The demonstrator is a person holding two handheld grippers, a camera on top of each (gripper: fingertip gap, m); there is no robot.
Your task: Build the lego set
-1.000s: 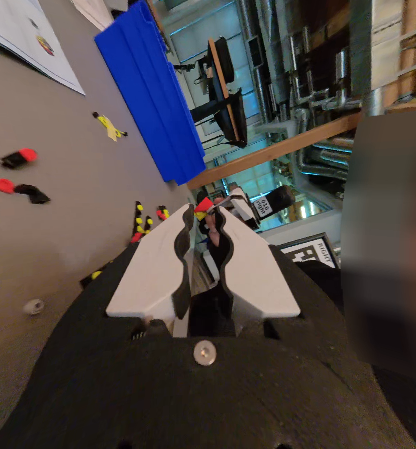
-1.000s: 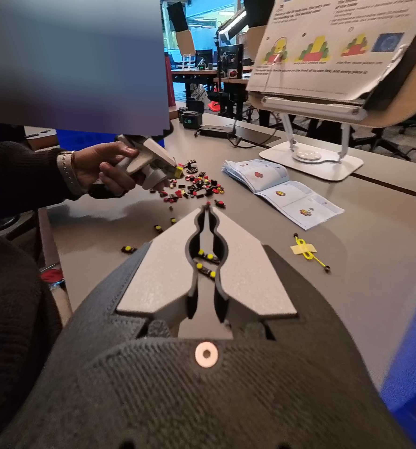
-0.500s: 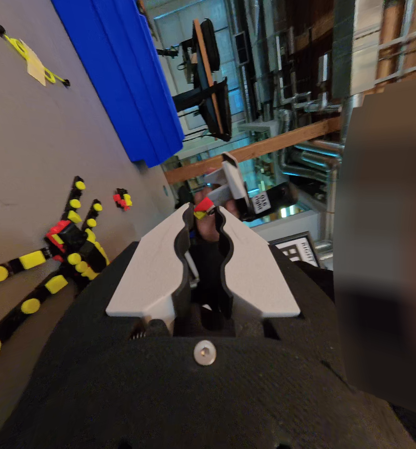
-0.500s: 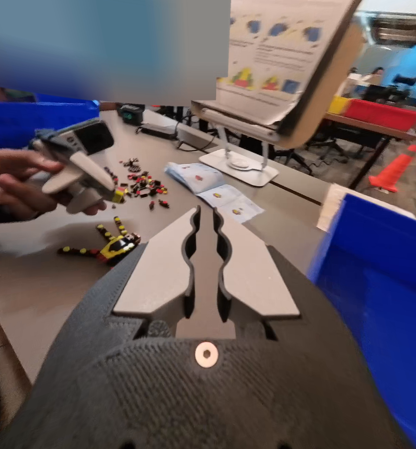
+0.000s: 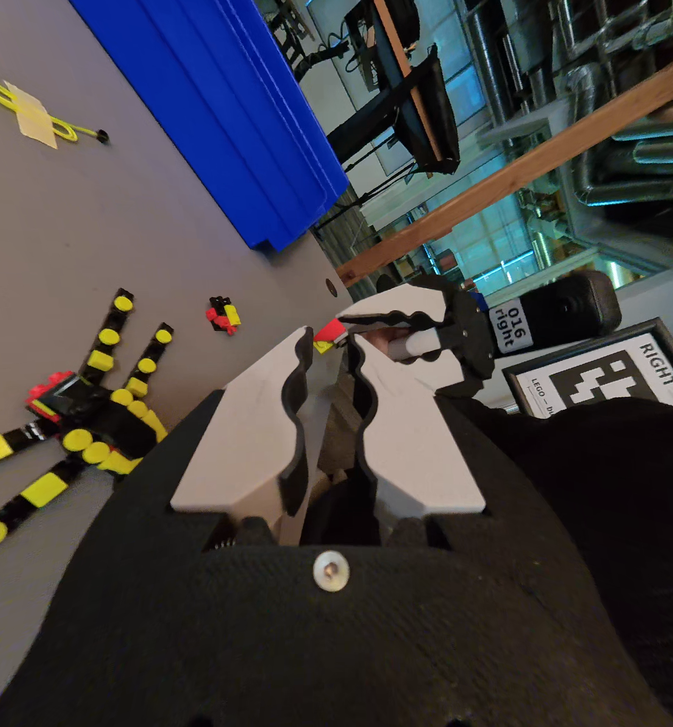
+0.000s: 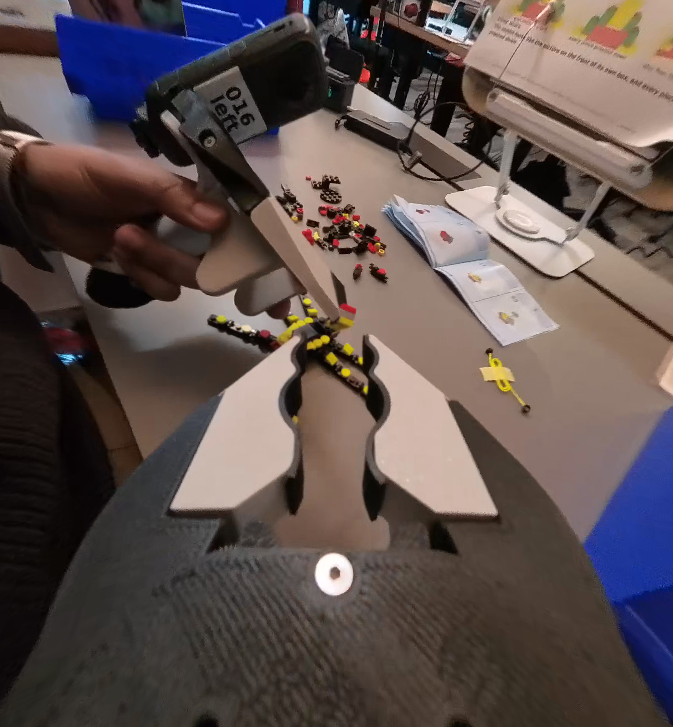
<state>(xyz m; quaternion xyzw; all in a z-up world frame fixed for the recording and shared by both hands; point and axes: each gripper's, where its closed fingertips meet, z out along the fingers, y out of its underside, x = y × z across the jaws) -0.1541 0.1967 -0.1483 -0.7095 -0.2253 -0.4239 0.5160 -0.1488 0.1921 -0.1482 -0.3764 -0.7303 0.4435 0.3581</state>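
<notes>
A: What is nearest in the left wrist view?

B: The left gripper [image 5: 329, 341]. Its two fingers are closed on a small red, white and yellow piece [image 5: 328, 335], pinched only at the very tips. It seems to be held so that the underside of the piece stays free for pressing on.

A: And the right gripper [image 6: 332, 344]?

B: Its jaws stand apart and nothing is between them. In the lower middle of its own view, the black-and-yellow model [image 6: 327, 354] lies on the table [image 6: 425, 393] just past the fingertips. Probably it is ready to steady the model.

A: How does the model look?

B: Like a spider. It has a dark body with some red and long black legs with yellow round and square tiles. It lies flat, and the held piece hangs just above its middle. Whether the two touch cannot be told.

A: What is farther away?

B: A person's hand [image 6: 110, 212] grips the left tool at the left of the frame. Behind, in the upper middle, loose pieces [image 6: 342, 232] lie in a small heap, near enough for picking. To the right of them an open booklet [image 6: 464, 267] is turned to the builder. A blue bin [image 6: 661, 511] stands at the right edge.
</notes>
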